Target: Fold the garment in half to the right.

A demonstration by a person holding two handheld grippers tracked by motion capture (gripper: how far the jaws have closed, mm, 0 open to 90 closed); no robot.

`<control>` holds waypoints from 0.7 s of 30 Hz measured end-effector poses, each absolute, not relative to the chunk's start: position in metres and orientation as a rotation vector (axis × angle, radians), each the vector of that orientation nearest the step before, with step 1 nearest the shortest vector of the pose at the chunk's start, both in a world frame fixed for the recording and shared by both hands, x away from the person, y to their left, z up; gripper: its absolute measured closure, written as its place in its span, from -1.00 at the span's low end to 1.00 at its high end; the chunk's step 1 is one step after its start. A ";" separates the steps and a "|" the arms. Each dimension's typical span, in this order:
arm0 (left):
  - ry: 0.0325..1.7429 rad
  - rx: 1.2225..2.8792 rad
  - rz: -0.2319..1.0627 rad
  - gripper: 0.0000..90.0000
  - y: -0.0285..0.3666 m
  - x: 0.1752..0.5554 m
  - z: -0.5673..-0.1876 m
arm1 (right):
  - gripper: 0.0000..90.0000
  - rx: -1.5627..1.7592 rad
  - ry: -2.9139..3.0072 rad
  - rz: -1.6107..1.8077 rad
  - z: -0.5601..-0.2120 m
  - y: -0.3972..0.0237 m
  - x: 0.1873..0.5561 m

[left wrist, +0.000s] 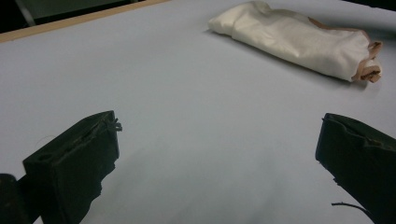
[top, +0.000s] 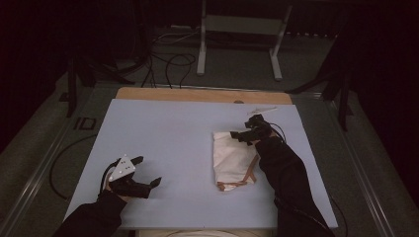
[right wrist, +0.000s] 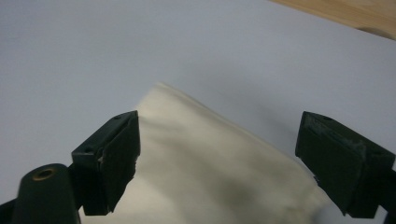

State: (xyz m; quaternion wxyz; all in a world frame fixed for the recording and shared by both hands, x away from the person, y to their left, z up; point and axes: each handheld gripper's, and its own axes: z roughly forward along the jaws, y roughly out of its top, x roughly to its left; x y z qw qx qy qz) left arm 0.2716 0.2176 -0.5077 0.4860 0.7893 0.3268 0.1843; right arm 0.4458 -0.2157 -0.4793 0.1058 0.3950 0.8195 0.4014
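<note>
A folded cream cloth (top: pixel 233 160) with a brown trim at its near corner lies right of the middle of the pale blue mat (top: pixel 168 138). My right gripper (top: pixel 242 127) hovers over the cloth's far edge, open, its pads apart from the fabric. In the right gripper view the cloth (right wrist: pixel 219 177) lies below and between the spread jaws of that gripper (right wrist: pixel 219 135). My left gripper (top: pixel 149 170) rests open at the near left of the mat, pointing toward the cloth. From the left gripper view, the cloth (left wrist: pixel 299 39) lies well beyond that gripper (left wrist: pixel 219 154), which holds nothing.
The wooden table edge (top: pixel 197 95) shows beyond the mat. A thin pale strip (top: pixel 262 109) lies at the mat's far right corner. Cables (top: pixel 168 64) and a metal stand (top: pixel 237 29) are on the floor behind the table.
</note>
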 end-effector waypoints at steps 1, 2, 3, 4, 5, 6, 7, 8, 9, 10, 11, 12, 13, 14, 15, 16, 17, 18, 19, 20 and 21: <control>0.796 1.919 0.447 -1.00 0.218 0.272 -0.508 | -0.69 1.151 2.424 1.186 -0.478 -0.213 0.445; 0.796 1.918 0.446 -1.00 0.218 0.272 -0.508 | -0.70 1.137 2.433 1.195 -0.477 -0.210 0.444; 0.797 1.917 0.445 -1.00 0.218 0.272 -0.508 | -0.71 1.119 2.443 1.199 -0.475 -0.206 0.443; 0.797 1.919 0.445 -1.00 0.219 0.271 -0.508 | -0.71 1.110 2.448 1.198 -0.474 -0.205 0.443; 0.798 1.919 0.445 -1.00 0.219 0.271 -0.508 | -0.71 1.098 2.457 1.209 -0.473 -0.202 0.442; 0.798 1.917 0.443 -1.00 0.219 0.271 -0.508 | -0.72 1.092 2.460 1.215 -0.472 -0.200 0.441; 0.798 1.917 0.443 -1.00 0.219 0.271 -0.508 | -0.72 1.092 2.460 1.215 -0.472 -0.200 0.441; 0.802 1.916 0.440 -1.00 0.220 0.271 -0.509 | -0.72 1.084 2.463 1.215 -0.471 -0.199 0.440; 0.802 1.916 0.439 -1.00 0.220 0.271 -0.509 | -0.72 1.072 2.475 1.222 -0.469 -0.197 0.437; 0.800 1.919 0.439 -1.00 0.221 0.271 -0.509 | -0.72 1.065 2.475 1.223 -0.468 -0.196 0.436; 0.801 1.919 0.439 -1.00 0.221 0.271 -0.508 | -0.72 1.062 2.479 1.220 -0.468 -0.195 0.434; 0.800 1.915 0.439 -1.00 0.221 0.271 -0.508 | -0.72 1.060 2.484 1.220 -0.467 -0.195 0.433; 0.799 1.915 0.439 -1.00 0.221 0.271 -0.508 | -0.72 1.059 2.484 1.226 -0.467 -0.195 0.431; 0.799 1.917 0.439 -1.00 0.222 0.270 -0.508 | -0.72 1.049 2.485 1.225 -0.466 -0.195 0.429; 0.801 1.916 0.441 -1.00 0.222 0.270 -0.508 | -0.73 1.042 2.487 1.227 -0.465 -0.195 0.427; 0.803 1.915 0.439 -1.00 0.222 0.270 -0.508 | -0.74 1.040 2.495 1.231 -0.464 -0.196 0.425; 0.804 1.913 0.439 -1.00 0.222 0.270 -0.508 | -0.74 1.031 2.501 1.230 -0.464 -0.196 0.423; 0.804 1.913 0.439 -1.00 0.222 0.271 -0.508 | -0.75 1.028 2.506 1.229 -0.463 -0.196 0.421; 0.804 1.913 0.439 -1.00 0.222 0.271 -0.508 | -0.75 1.021 2.508 1.232 -0.462 -0.196 0.419; 0.803 1.912 0.439 -1.00 0.222 0.271 -0.508 | -0.75 1.010 2.512 1.236 -0.460 -0.197 0.417; 0.804 1.914 0.439 -1.00 0.222 0.271 -0.508 | -0.76 1.006 2.510 1.238 -0.459 -0.198 0.415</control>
